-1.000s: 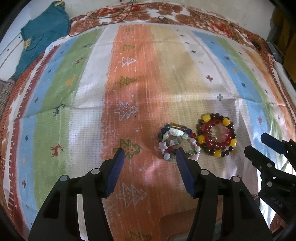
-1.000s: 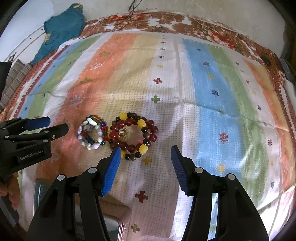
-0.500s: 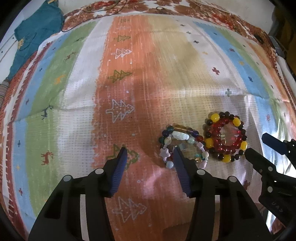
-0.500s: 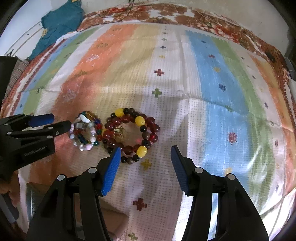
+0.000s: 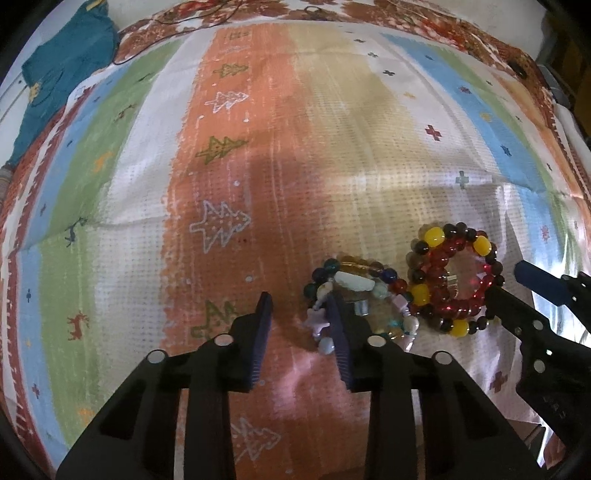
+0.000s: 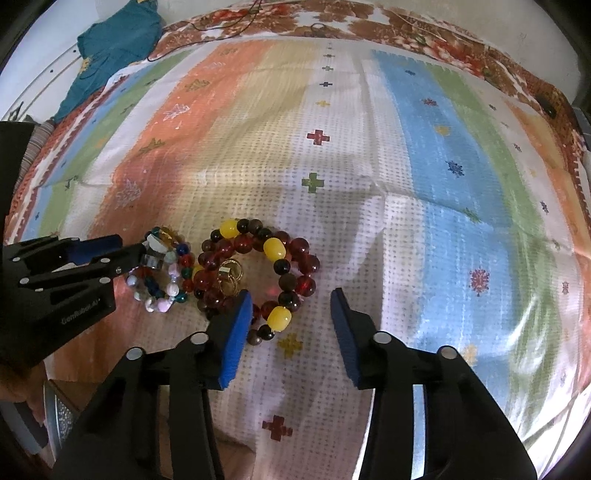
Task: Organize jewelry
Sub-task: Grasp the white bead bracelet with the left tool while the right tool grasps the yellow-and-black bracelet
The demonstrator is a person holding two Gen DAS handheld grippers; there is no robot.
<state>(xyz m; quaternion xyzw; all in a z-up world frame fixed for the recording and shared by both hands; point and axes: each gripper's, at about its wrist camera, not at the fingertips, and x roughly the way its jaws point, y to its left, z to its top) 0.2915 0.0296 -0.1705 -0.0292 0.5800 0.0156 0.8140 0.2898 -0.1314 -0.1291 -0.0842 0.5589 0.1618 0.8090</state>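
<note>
Two beaded bracelets lie side by side on a striped cloth. The multicoloured one with pale stones and a star bead (image 5: 354, 295) (image 6: 162, 273) sits left of the red, brown and yellow one (image 5: 454, 273) (image 6: 258, 273), which has small gold rings (image 6: 231, 275) inside it. My left gripper (image 5: 299, 317) is open; its right fingertip rests over the multicoloured bracelet's left edge. It also shows in the right wrist view (image 6: 129, 249). My right gripper (image 6: 291, 310) is open, low over the red bracelet's near right side, left finger on its near edge.
The striped patterned cloth (image 6: 406, 147) covers the whole surface. A teal garment (image 5: 62, 70) lies at the far left corner with a dark cable (image 6: 229, 26) near it. A patterned metal container (image 6: 62, 424) sits at the near left edge.
Both grippers have moved forward and lower toward the bracelets. The left jaws have narrowed somewhat and its right finger now overlaps the multicoloured bracelet. The bracelets have not moved.
</note>
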